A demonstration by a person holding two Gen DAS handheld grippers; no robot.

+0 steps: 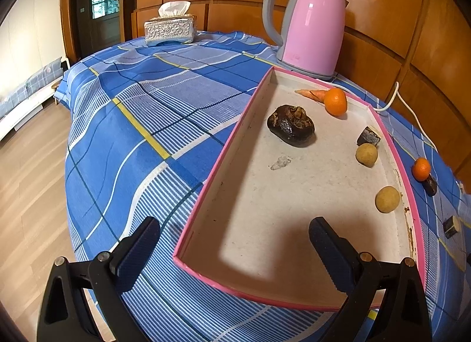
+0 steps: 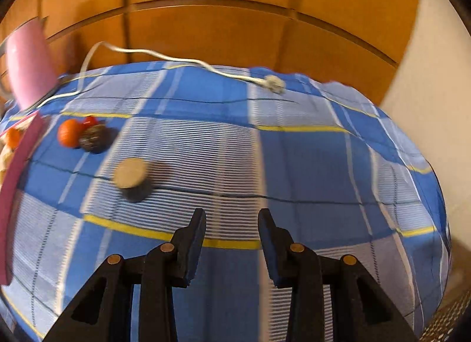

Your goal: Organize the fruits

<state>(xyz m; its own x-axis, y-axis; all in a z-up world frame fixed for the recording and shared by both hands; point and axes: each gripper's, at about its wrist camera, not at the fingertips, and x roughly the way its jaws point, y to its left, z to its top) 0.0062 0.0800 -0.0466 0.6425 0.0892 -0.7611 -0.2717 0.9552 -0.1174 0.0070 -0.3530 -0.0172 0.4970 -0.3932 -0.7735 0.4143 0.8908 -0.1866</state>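
A pink-rimmed tray (image 1: 223,148) lies on the blue checked cloth. In it are a dark brown fruit (image 1: 290,126), a tangerine (image 1: 335,101), a small carrot (image 1: 312,93), two tan round fruits (image 1: 366,155) (image 1: 387,199) and a dark cut piece (image 1: 368,136). Outside its right rim lie another tangerine (image 1: 421,168) and dark pieces (image 1: 452,225). My left gripper (image 1: 234,233) is open and empty over the tray's near end. My right gripper (image 2: 231,217) is open and empty above the cloth, right of a cut piece (image 2: 132,178), a tangerine (image 2: 69,133) and a dark fruit (image 2: 94,137).
A pink kettle (image 1: 309,24) stands behind the tray, its white cord (image 2: 176,61) trailing across the cloth. A silver tissue box (image 1: 170,30) sits at the far left corner. Wood panelling is behind; the table edge drops to floor on the left.
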